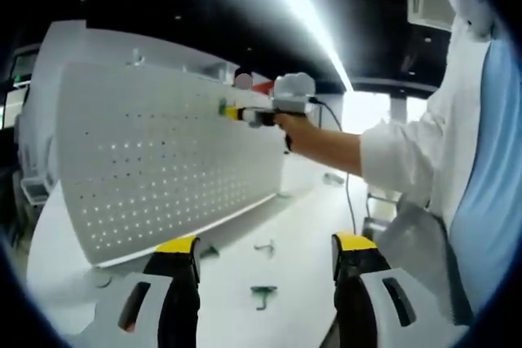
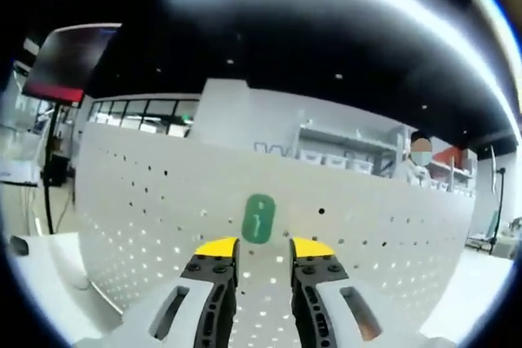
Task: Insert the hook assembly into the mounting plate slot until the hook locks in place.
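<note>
Green oblong plastic hook assembly (image 2: 258,218) on the white perforated metal mounting plate (image 2: 147,201), centre of the right gripper view, long axis upright, dead ahead just above the right gripper (image 2: 263,248), yellow-tipped jaws narrowly parted and empty. Left gripper (image 1: 265,244) well back, lower frame, jaws wide and empty, two more green hooks (image 1: 263,293) on the white table (image 1: 302,226). No legible writing.

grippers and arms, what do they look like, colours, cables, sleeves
The left gripper has two black jaws with yellow tips on pale grey bodies with dark slots. The right gripper is built the same; in the left gripper view it shows a pale grey housing, a yellow tip and a thin dark cable trailing from it. The person wears a white sleeve rolled to the forearm.
</note>
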{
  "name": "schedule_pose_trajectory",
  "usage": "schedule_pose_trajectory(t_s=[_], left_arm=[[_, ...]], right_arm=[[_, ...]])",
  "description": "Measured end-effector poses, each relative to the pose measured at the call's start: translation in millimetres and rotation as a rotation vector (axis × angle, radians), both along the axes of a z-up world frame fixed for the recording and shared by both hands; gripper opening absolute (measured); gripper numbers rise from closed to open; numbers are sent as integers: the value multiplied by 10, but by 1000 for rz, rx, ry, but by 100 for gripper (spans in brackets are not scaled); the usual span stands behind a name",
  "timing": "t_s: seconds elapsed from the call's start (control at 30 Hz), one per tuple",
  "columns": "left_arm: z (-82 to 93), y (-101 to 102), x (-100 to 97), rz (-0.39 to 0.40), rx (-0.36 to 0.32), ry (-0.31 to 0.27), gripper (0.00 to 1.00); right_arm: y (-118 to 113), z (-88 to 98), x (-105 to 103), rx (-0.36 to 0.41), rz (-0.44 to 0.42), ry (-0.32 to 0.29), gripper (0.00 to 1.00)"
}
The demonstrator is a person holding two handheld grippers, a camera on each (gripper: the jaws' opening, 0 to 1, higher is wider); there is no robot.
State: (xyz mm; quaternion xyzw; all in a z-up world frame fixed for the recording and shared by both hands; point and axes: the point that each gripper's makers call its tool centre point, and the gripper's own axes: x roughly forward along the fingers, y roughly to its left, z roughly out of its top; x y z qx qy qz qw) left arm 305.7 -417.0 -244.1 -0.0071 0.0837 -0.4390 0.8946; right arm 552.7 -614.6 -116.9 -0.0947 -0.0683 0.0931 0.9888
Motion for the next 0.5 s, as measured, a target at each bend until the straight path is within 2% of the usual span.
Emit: schedule_pose_trajectory(t_s=[0.2,0.33,0.5], left_arm=[[4,-13,-16,-2,3,-4,66],[-2,-7,-12,-2,7,-3,66],[-4,-2,-8,-1,12,-4,66]], right_arm=[[11,-83,-111,15,21,10,32],[61,-139,-187,53,56,14,45],[83,-253,-255,45,70,41,45]])
